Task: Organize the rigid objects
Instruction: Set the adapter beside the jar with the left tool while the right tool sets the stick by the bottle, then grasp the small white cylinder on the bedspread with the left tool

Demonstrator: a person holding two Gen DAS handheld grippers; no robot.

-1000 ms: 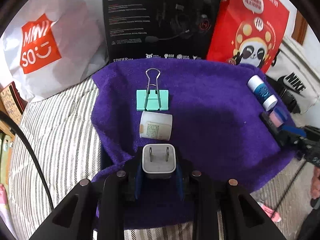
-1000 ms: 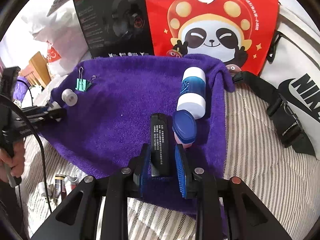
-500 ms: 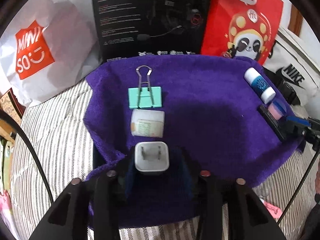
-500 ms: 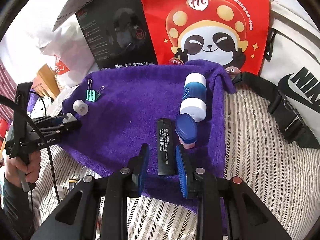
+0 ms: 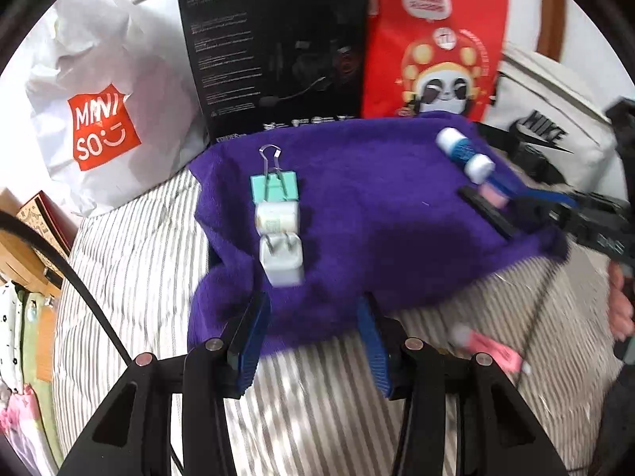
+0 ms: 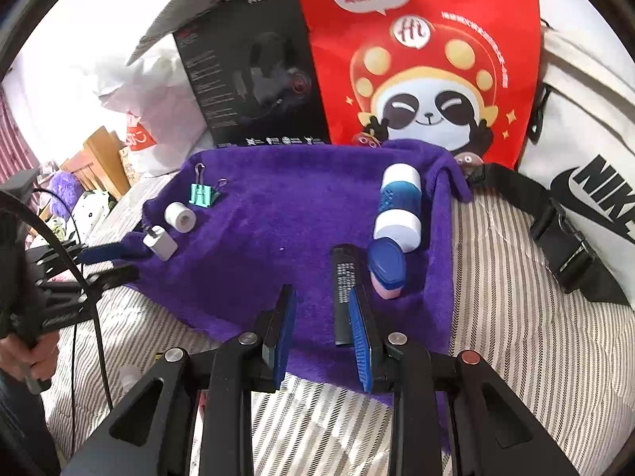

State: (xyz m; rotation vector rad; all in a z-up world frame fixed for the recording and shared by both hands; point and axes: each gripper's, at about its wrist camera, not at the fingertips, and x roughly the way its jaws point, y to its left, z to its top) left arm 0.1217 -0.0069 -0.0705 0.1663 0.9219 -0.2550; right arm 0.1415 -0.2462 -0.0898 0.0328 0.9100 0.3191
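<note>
On the purple towel [image 5: 377, 214] a teal binder clip [image 5: 274, 186], a small white roll [image 5: 276, 218] and a white plug adapter [image 5: 281, 260] lie in a column at the left. My left gripper [image 5: 313, 317] is open and empty, pulled back near the towel's front edge. At the right lie a blue-and-white bottle [image 6: 399, 208], a blue-capped pink item [image 6: 387, 267] and a black bar [image 6: 343, 289]. My right gripper [image 6: 321, 309] is open; the bar lies free by its right finger.
The towel lies on a striped bedcover [image 6: 516, 317]. Behind it stand a white Miniso bag [image 5: 99, 119], a black headset box [image 5: 278, 47], a red panda bag [image 6: 424, 59] and a white Nike bag [image 6: 587, 158]. A pink item [image 5: 488, 351] lies off the towel.
My left gripper opened, left the plug adapter on the towel and drew back. My right gripper opened, released the black bar and drew back.
</note>
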